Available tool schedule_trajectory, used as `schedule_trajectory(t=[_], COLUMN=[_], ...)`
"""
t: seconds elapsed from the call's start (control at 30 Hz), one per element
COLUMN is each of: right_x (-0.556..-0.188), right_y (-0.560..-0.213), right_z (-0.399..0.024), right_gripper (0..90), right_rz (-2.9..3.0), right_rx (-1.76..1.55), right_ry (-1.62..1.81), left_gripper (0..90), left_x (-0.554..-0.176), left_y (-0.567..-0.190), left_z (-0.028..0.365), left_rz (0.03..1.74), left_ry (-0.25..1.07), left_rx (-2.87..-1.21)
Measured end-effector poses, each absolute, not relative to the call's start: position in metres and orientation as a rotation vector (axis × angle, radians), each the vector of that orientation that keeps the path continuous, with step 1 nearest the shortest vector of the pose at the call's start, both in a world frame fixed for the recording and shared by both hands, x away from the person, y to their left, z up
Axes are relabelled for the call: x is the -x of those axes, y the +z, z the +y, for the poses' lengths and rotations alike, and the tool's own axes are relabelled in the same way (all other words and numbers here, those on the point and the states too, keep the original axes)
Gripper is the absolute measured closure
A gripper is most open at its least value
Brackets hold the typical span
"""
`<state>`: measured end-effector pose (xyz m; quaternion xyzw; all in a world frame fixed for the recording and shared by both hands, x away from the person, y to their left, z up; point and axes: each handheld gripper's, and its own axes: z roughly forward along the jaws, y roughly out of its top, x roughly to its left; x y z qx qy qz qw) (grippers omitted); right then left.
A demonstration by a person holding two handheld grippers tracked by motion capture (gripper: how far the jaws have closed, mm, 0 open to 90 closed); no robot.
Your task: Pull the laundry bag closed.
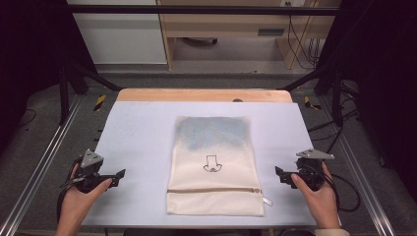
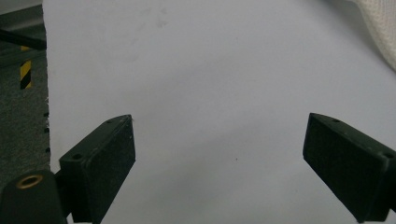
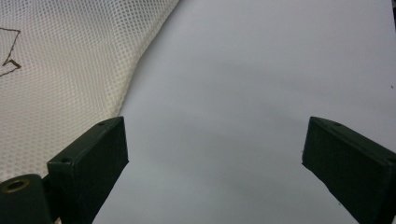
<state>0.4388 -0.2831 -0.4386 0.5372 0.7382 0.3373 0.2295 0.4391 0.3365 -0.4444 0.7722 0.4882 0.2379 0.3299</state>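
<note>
Mesh laundry bag (image 1: 215, 164) lies flat mid-table on white sheet (image 1: 137, 147), zip near the person, untouched; left gripper (image 1: 118, 176) & right gripper (image 1: 280, 173) rest either side, jaws spread, empty, so work looks not yet begun, all handling left.

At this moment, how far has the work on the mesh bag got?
Nothing looks done yet. The mesh bag lies flat mid-table with its zipper closed. The left gripper and right gripper sit open on either side of it, touching nothing. In hand: only that ready stance. Left: grasping the bag and any handling of it.
</note>
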Motion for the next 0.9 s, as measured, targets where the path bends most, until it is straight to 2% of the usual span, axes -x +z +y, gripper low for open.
schedule_trajectory(t=[0.43,0.9], right_x=[-0.424,-0.416], right_y=[-0.463,-0.470], right_z=[-0.282,-0.278], right_gripper=[7.6,7.1], right_rz=[2.047,2.071], right_rx=[-1.504,-1.514], right_ry=[0.886,0.862], left_gripper=[8.9,8.9], left_x=[-0.439,-0.436], left_y=[-0.450,-0.453], left_z=[0.337,0.329], left_rz=[1.303,1.298], left_ry=[0.627,0.610], left_rx=[-2.093,-2.159])
